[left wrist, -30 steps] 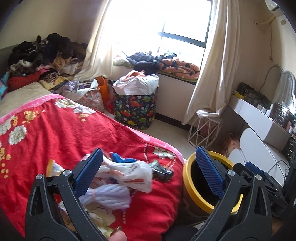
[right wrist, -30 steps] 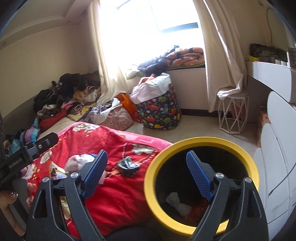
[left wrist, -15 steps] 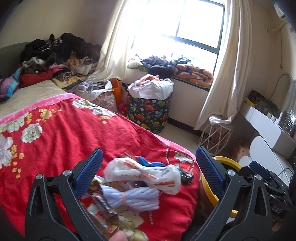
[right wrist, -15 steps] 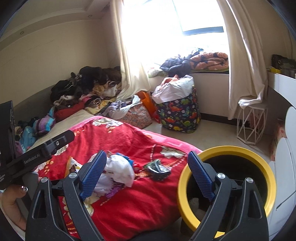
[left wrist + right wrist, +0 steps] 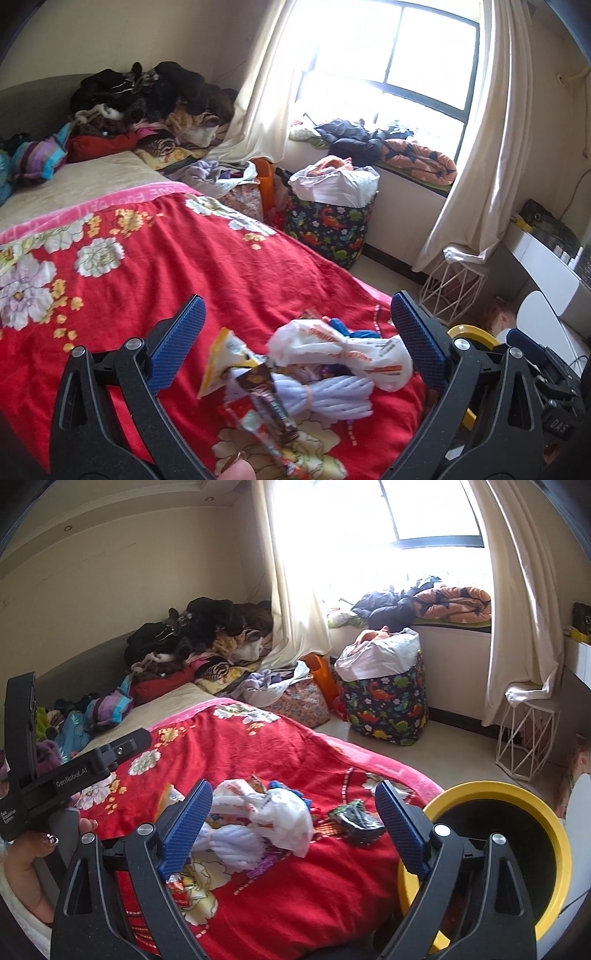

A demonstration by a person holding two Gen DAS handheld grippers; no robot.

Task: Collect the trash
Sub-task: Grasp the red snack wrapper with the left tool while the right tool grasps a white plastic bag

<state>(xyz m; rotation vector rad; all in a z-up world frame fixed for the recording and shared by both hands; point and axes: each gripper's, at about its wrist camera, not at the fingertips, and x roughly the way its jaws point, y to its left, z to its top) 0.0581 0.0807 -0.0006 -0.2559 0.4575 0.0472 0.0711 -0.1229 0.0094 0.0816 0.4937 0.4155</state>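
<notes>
A heap of trash lies on the red flowered blanket (image 5: pixel 155 266): a white plastic bag (image 5: pixel 343 350), a pale lilac bundle (image 5: pixel 332 397), a yellow-white packet (image 5: pixel 225 358) and a brown wrapper (image 5: pixel 269 406). In the right wrist view the bag (image 5: pixel 273 812) sits beside a dark crumpled wrapper (image 5: pixel 356 821) and a small red wrapper (image 5: pixel 177 884). The yellow-rimmed black bin (image 5: pixel 498 849) stands at the bed's right; its rim shows in the left view (image 5: pixel 469 332). My left gripper (image 5: pixel 295 354) is open above the heap. My right gripper (image 5: pixel 293 829) is open, empty, over the bag.
Clothes are piled at the bed's head (image 5: pixel 147 99). A dinosaur-print hamper (image 5: pixel 332 221) and a floral bag (image 5: pixel 303 701) stand on the floor by the window. A white wire stool (image 5: pixel 524 734) and white furniture (image 5: pixel 550 266) are at the right. The left gripper's body shows in the right view (image 5: pixel 55 775).
Both grippers have swung left, away from the bin and over the trash heap on the blanket. The bin has slid to the right edge of both views. Both stay open.
</notes>
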